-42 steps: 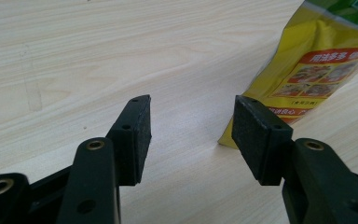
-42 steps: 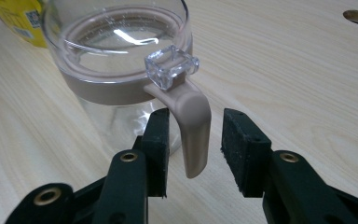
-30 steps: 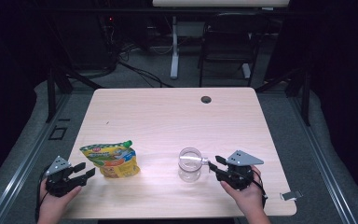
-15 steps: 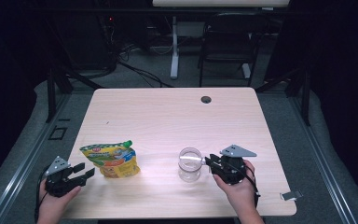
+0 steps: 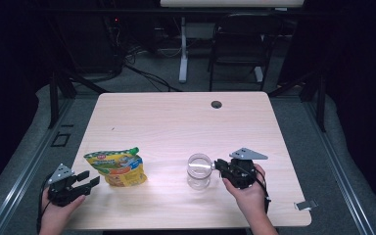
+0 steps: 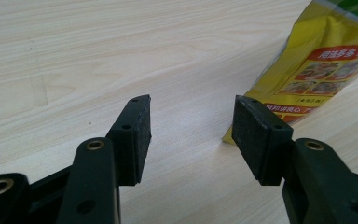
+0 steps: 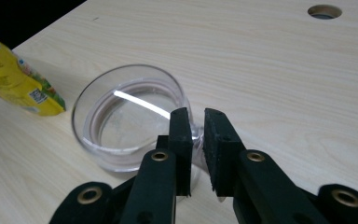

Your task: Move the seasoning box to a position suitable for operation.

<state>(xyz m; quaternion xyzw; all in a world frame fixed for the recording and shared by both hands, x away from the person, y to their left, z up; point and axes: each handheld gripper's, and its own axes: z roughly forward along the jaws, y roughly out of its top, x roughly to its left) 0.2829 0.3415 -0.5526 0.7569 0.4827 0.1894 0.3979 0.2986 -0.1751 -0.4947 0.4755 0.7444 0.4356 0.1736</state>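
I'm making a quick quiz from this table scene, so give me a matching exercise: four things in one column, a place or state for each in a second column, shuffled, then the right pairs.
Things:
1. glass jar
2. yellow snack bag
3. left claw
4. round hole

Places or states:
A. open, holding nothing, at the table's near left corner
B. near the table's far edge
C. upright, its rim pinched by the right claw
D. lying flat, just ahead of the left claw

Pairs: 1-C, 2-D, 3-A, 4-B

Black chair (image 5: 242,44) behind the wooden table (image 5: 176,122)
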